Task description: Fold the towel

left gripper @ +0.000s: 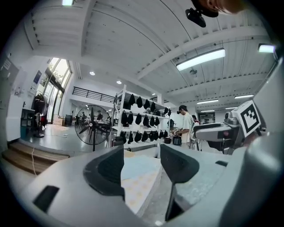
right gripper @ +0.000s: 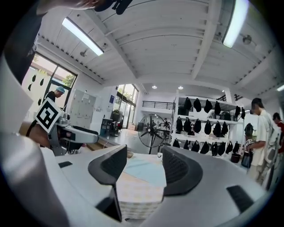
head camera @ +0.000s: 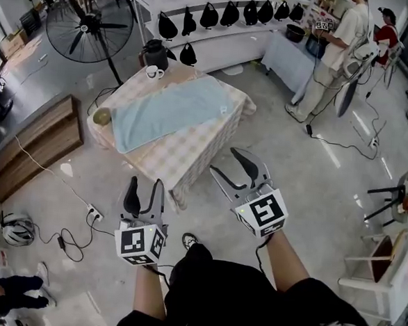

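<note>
A light blue towel [head camera: 169, 112] lies spread flat on a table [head camera: 190, 154] covered with a checked cloth, ahead of me in the head view. My left gripper [head camera: 144, 191] is held over the floor short of the table's near corner, jaws open and empty. To its right, my right gripper [head camera: 236, 166] hovers by the table's near right edge, also open and empty. The towel [left gripper: 138, 167] shows between the jaws in the left gripper view, and again in the right gripper view as a pale towel [right gripper: 144, 172] on the table.
A dark kettle [head camera: 154, 53] and a white mug [head camera: 154, 72] stand at the table's far corner; a small bowl [head camera: 101, 116] is at its left edge. A big floor fan [head camera: 89, 27], wooden steps [head camera: 38, 144], floor cables, a chair [head camera: 397, 194] and two people [head camera: 341, 46] surround it.
</note>
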`<action>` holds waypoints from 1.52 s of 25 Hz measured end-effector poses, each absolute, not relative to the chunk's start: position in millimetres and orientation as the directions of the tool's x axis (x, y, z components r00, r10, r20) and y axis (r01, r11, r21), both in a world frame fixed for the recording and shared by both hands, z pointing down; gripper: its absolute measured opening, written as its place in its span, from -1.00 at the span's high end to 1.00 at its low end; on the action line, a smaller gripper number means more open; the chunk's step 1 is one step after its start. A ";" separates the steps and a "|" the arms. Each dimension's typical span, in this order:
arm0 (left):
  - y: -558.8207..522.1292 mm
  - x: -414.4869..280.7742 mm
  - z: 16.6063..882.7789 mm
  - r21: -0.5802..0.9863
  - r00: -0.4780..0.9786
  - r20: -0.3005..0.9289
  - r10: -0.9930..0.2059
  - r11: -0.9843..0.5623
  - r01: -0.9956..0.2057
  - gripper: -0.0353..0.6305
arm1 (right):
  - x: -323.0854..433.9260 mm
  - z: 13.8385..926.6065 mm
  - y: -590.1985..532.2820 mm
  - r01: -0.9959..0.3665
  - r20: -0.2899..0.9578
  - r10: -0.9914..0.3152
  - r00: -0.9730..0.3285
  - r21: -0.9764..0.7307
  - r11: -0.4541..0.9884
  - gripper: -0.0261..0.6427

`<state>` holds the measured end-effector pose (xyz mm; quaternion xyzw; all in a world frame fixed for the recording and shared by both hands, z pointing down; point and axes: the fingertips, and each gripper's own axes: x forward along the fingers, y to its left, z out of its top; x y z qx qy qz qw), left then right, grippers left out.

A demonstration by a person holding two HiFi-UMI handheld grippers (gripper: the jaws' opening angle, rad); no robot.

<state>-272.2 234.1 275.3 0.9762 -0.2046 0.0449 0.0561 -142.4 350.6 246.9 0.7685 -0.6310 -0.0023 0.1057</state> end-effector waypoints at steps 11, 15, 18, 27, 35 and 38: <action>118.0 -202.0 290.1 0.106 0.913 0.142 -0.383 -0.911 -0.399 0.18 | -74.8 260.2 223.2 -0.973 0.161 -0.970 0.179 0.173 -0.151 0.23; 79.2 -173.9 305.8 0.118 0.893 0.176 -0.414 -0.892 -0.437 0.18 | -41.6 275.9 172.2 -0.984 0.182 -0.975 0.126 0.149 -0.100 0.23; 41.4 -150.4 320.2 0.121 0.863 0.206 -0.461 -0.863 -0.490 0.18 | -16.6 285.0 121.3 -0.993 0.180 -0.983 0.038 0.121 -0.016 0.23; -57.4 -108.9 339.4 0.117 0.681 0.284 -0.676 -0.680 -0.724 0.18 | 38.7 297.2 -31.3 -0.949 0.196 -0.935 -0.295 0.059 0.311 0.23; -102.3 -106.9 391.5 0.178 0.526 0.414 -0.743 -0.500 -0.847 0.18 | 47.3 345.9 -132.7 -0.834 0.272 -0.795 -0.543 -0.059 0.549 0.23; -113.5 -113.3 415.1 0.175 0.459 0.471 -0.753 -0.430 -0.886 0.18 | 44.0 370.3 -165.4 -0.781 0.332 -0.731 -0.596 -0.031 0.624 0.23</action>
